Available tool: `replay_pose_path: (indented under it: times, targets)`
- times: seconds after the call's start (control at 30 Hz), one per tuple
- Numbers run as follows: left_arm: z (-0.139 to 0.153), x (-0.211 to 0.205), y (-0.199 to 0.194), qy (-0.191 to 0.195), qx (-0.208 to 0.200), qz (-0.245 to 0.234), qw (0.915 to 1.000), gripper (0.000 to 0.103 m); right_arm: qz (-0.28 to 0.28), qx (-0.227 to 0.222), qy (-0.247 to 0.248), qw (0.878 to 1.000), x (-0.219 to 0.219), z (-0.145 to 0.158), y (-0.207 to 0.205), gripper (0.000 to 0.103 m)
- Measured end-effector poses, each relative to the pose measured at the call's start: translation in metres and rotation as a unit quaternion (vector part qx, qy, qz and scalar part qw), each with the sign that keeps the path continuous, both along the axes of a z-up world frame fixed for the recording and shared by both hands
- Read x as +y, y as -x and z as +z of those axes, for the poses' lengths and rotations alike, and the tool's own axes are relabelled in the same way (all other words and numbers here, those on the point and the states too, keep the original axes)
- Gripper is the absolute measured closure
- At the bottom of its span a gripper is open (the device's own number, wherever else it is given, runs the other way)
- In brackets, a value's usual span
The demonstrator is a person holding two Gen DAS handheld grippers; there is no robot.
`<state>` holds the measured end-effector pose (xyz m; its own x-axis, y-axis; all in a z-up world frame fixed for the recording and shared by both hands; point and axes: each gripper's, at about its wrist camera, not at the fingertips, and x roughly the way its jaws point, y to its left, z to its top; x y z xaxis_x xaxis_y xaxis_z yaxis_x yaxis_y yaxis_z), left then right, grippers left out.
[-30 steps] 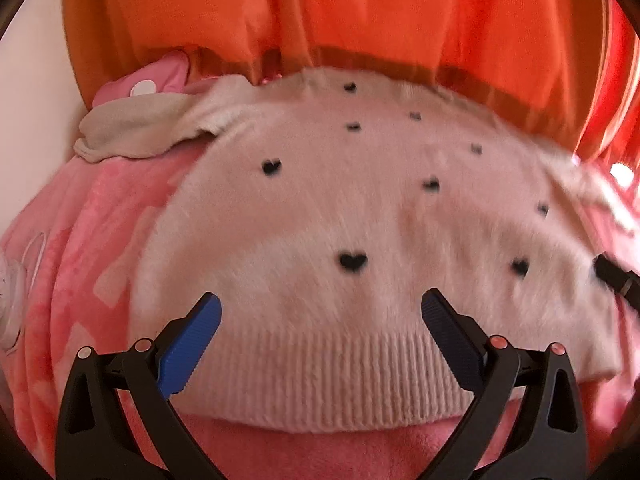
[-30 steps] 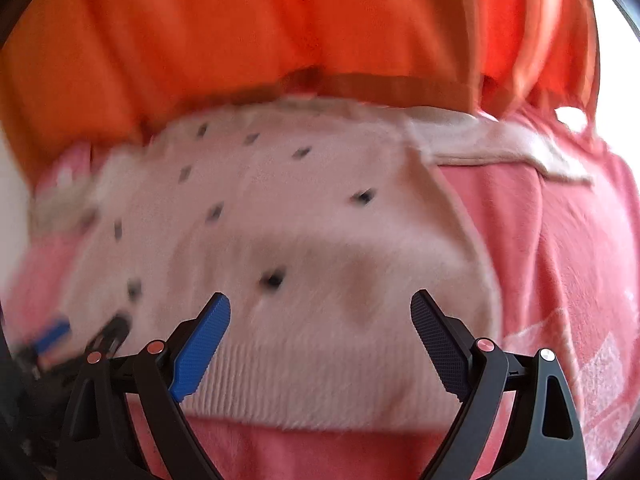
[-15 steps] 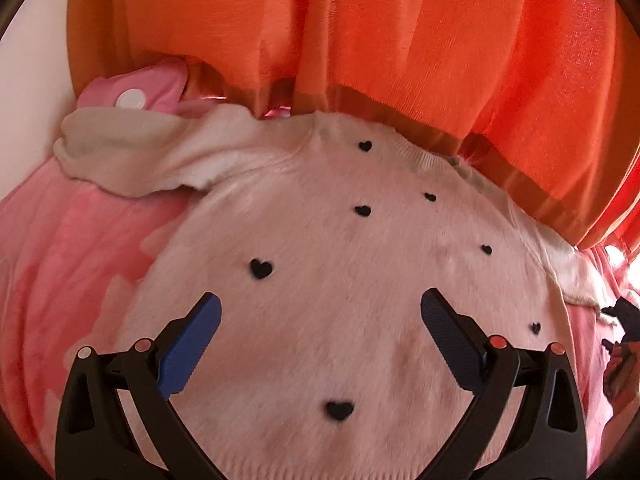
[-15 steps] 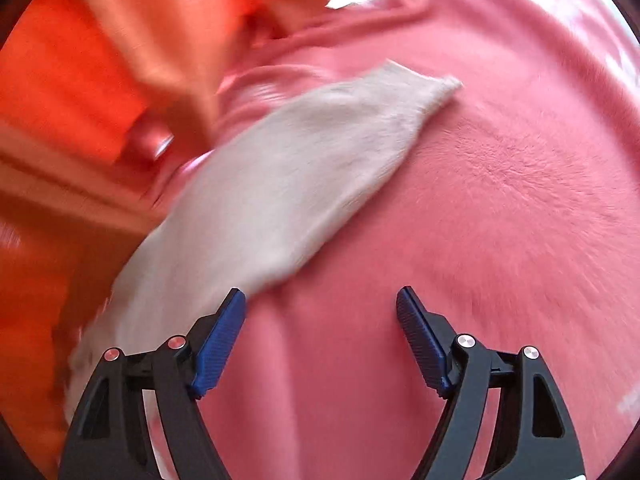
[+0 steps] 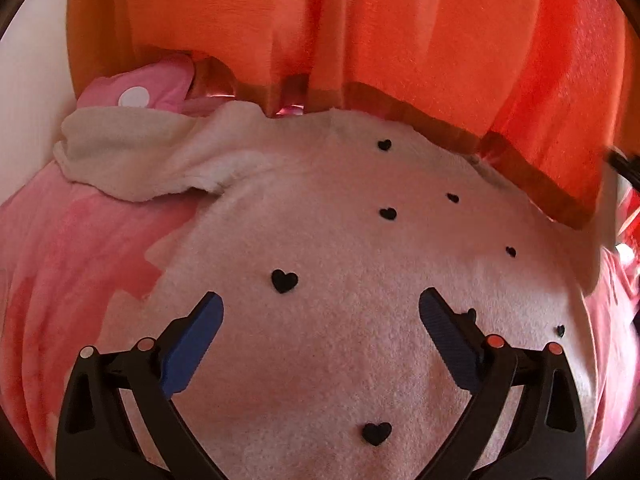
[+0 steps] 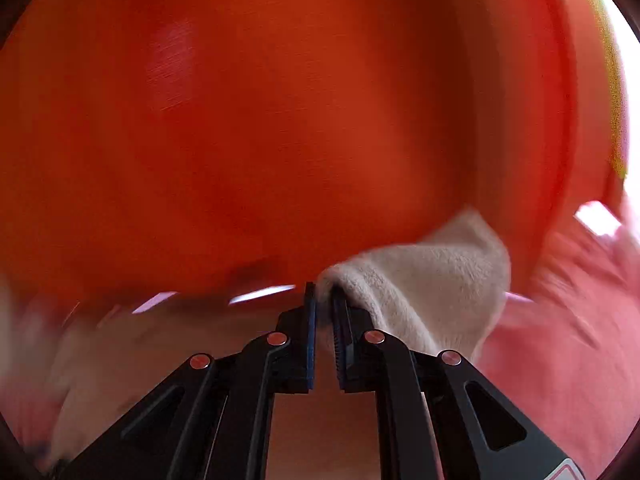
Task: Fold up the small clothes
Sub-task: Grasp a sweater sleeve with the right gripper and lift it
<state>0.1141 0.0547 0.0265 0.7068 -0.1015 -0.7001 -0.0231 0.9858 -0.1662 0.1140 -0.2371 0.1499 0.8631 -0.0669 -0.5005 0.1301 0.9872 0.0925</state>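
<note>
A small fuzzy pale pink sweater (image 5: 340, 264) with black hearts lies flat on a pink blanket (image 5: 68, 264). Its left sleeve (image 5: 136, 160) lies spread out to the left. My left gripper (image 5: 320, 316) is open and empty, hovering over the sweater's body. My right gripper (image 6: 323, 300) is shut on the sweater's right sleeve (image 6: 424, 276) and holds it lifted off the blanket (image 6: 560, 344). In the left wrist view the right gripper shows only as a dark sliver at the right edge (image 5: 624, 162).
An orange curtain (image 5: 360, 32) hangs right behind the sweater and fills most of the right wrist view (image 6: 280, 120). A pink pillow with a white dot (image 5: 144, 90) lies at the back left. A pale wall (image 5: 28, 52) is on the left.
My right gripper has closed on the right sleeve and lifted it toward the curtain. My left gripper has moved forward over the sweater's body, still open.
</note>
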Motion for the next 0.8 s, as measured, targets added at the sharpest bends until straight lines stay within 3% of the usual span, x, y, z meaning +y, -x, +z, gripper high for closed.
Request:
replay_pose_path:
  times: [0.1,0.2,0.27,0.37,0.43,0.57,0.67,0.73,0.8]
  targets:
    - [-0.001,0.007,-0.003,0.005,0.006,0.004,1.0,0.007,0.104,0.093,0.033,0.99,0.106,-0.055,-0.032,0.083]
    - [-0.004,0.019,-0.008,0.014,0.024,0.007,0.9996,0.007,0.118,0.157,0.046,0.979,0.142,-0.101,-0.034,0.082]
    - [-0.004,0.028,-0.011,0.03,0.029,0.01,0.9991,0.006,0.102,0.158,0.025,0.982,0.123,-0.101,-0.022,0.079]
    - [-0.004,0.039,-0.017,0.052,0.038,0.015,0.9978,0.006,0.046,0.147,-0.037,0.987,0.074,-0.088,-0.005,0.055]
    - [-0.004,0.044,-0.021,0.068,0.042,0.022,0.9966,0.006,0.004,0.147,-0.063,0.987,0.039,-0.082,-0.004,0.055]
    - [0.0,0.046,-0.019,0.075,0.035,0.036,0.9959,0.006,-0.012,0.155,-0.195,0.968,0.002,-0.088,-0.017,0.053]
    - [0.005,0.046,-0.016,0.066,0.024,0.038,0.9968,0.006,-0.027,0.174,-0.216,0.96,0.001,-0.098,-0.043,0.053]
    - [0.006,0.047,-0.016,0.061,0.021,0.038,0.9972,0.006,-0.032,0.185,-0.241,0.952,0.004,-0.103,-0.068,0.058]
    - [0.007,0.049,-0.018,0.061,0.019,0.041,0.9971,0.006,-0.038,0.185,-0.244,0.951,0.013,-0.104,-0.085,0.095]
